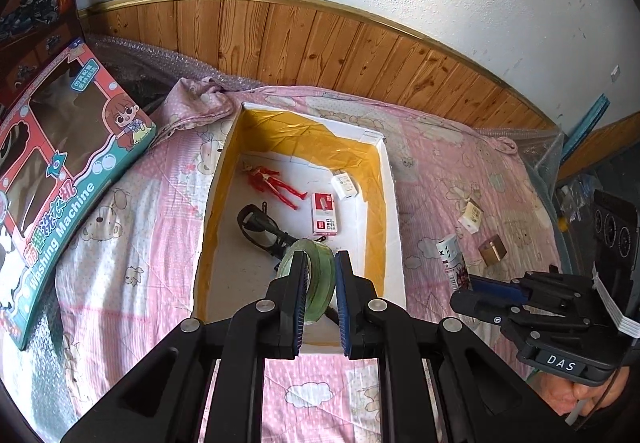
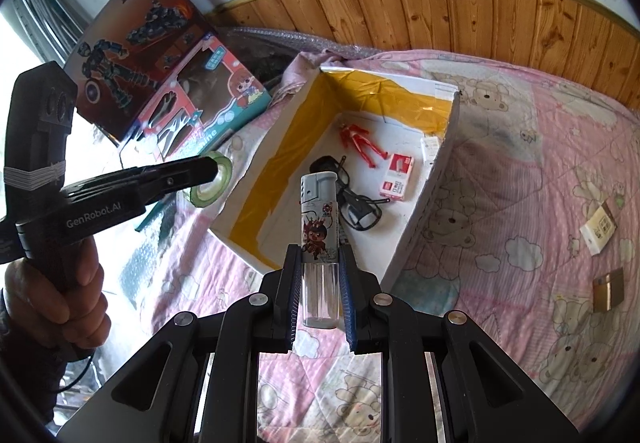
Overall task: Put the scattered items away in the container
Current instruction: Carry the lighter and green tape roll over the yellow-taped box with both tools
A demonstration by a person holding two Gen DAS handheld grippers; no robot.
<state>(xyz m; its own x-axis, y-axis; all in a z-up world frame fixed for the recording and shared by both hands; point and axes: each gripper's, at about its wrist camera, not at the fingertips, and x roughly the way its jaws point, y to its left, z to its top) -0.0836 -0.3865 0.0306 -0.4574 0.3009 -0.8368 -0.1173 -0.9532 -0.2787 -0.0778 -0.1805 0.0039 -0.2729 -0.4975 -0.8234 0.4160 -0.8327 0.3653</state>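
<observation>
The left tongs (image 1: 322, 263) clamp a greenish clear tape roll (image 1: 314, 275) above the yellow-lined white cardboard box (image 1: 394, 203) on the bed. The right tongs (image 2: 320, 275) pinch a printed plastic lighter (image 2: 320, 231) by its clear, probably slippery base; both look light and rigid.

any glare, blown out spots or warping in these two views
Left wrist view: even daylight, little glare; the fisheye bows the wood wall panelling into an arch, with dark corners. Right wrist view: the window at far left is blown out white, the yellow lining of the box shines, and the same bowing shows.
</observation>
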